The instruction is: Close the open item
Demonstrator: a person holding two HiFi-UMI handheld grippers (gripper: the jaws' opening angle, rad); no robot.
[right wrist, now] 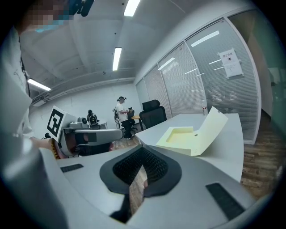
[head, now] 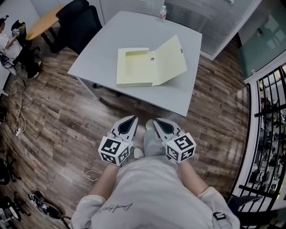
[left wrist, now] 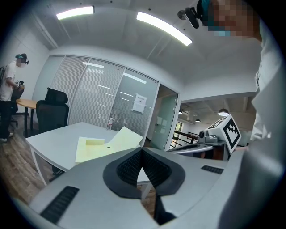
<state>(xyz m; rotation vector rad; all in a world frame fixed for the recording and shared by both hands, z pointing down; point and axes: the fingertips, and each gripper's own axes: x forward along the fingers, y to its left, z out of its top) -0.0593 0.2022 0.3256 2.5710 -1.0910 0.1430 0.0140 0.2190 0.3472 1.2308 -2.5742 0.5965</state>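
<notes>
Lying open on the grey bench (head: 178, 96), the pale yellow box file (head: 149, 67) has its tray flat and its lid tilted up on the right side. A bottle (head: 163, 13) stands at the bench's far edge. The left gripper (head: 129, 124) and right gripper (head: 160, 123) hang close to the person's body, well apart from the file. Both pairs of jaws are closed tip to tip, holding nothing.

Table (head: 181, 96) front bare, folder (head: 138, 67) central — bottle (head: 163, 13) far

Box file (head: 134, 67) on table (head: 187, 96), lid (head: 172, 58) at right, seemingly a bottle (head: 163, 13) at far edge, chair (head: 80, 22) behind-left.
</notes>
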